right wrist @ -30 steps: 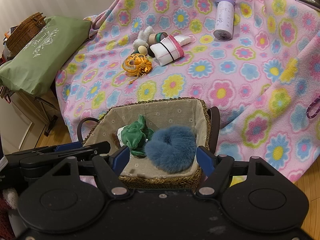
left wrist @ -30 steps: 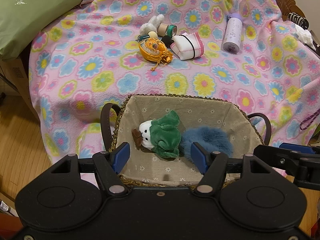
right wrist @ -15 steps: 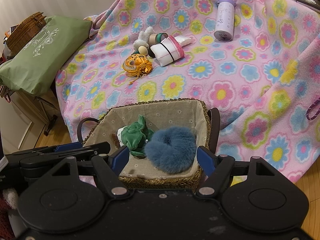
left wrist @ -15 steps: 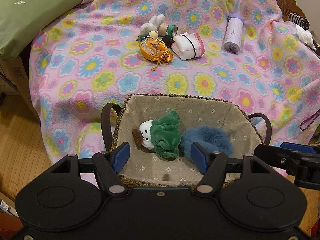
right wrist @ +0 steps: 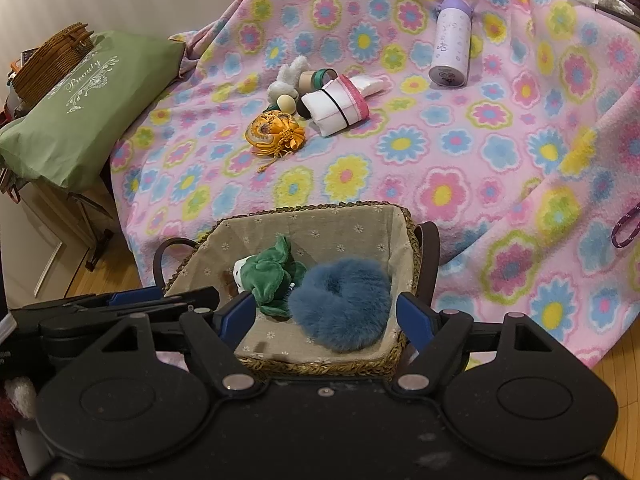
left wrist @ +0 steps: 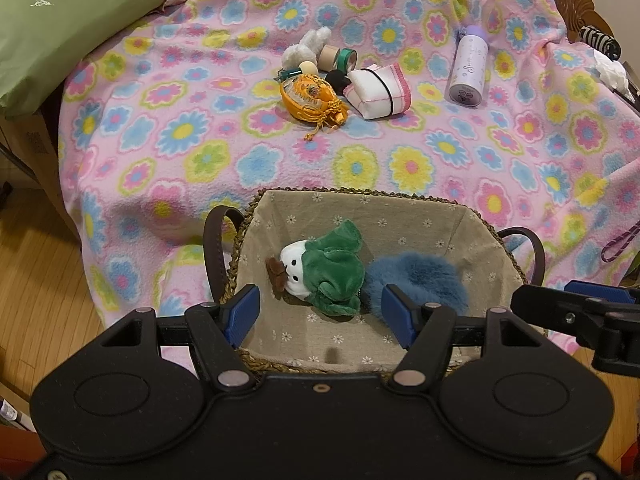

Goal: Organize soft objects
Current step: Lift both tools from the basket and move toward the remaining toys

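The green pillow [right wrist: 80, 108] has the word "Beauty" on it in white curly letters, with little white leaf swirls around the word. The purple bottle [right wrist: 450, 46], far across the flower blanket from the pillow, has curly writing too, but it is too small to read.

Both wrist views downward, shared basket [left wrist: 476, 236]

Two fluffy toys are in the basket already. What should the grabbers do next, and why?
Probably reach the right gripper, whose jaws are opening with nothing between them, toward the white plush bunny on the blanket. It is soft and not yet in the basket.
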### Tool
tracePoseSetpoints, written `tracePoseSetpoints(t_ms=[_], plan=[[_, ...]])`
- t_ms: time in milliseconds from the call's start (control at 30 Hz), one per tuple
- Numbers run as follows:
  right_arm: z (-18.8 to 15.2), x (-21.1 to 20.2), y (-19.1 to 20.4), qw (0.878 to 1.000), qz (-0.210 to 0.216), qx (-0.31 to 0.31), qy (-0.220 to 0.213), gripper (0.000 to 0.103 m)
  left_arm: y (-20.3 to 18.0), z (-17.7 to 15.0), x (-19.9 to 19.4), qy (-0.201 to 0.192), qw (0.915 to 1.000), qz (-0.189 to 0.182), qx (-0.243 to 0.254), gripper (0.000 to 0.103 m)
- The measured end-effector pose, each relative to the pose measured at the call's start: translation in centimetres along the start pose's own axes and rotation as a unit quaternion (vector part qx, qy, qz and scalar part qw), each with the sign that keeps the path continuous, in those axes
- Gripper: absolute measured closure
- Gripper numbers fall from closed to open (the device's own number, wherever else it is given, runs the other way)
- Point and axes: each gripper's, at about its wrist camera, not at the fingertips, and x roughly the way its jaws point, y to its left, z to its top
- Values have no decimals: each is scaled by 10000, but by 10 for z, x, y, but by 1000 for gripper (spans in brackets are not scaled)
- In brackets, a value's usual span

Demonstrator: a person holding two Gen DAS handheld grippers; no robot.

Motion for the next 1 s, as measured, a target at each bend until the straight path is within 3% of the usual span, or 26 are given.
tracePoseSetpoints(t_ms=[367, 400, 467, 600, 667, 1000], plan=[[25, -1, 0, 9957, -384, -384, -751, 11, 9, 28, 6, -139, 9998, 138, 70, 39], [28, 0, 0, 9952, -396, -398, -800, 11, 10, 34, 8, -172, 9996, 180, 95, 37], [37, 4, -2, 9940, -454, -413, -901, 10, 12, 44, 11, -253, 9993, 260, 131, 25], [55, 12, -8, 9913, -582, -405, -1112, 0, 11, 65, 19, -411, 9979, 390, 303, 25], [63, 16, -10, 9900, -624, -388, -1207, 0, 9, 75, 26, -444, 9975, 415, 362, 24], [96, 56, -21, 9922, -635, -308, -1027, 0, -2, 114, 69, -519, 9941, 435, 849, 23]])
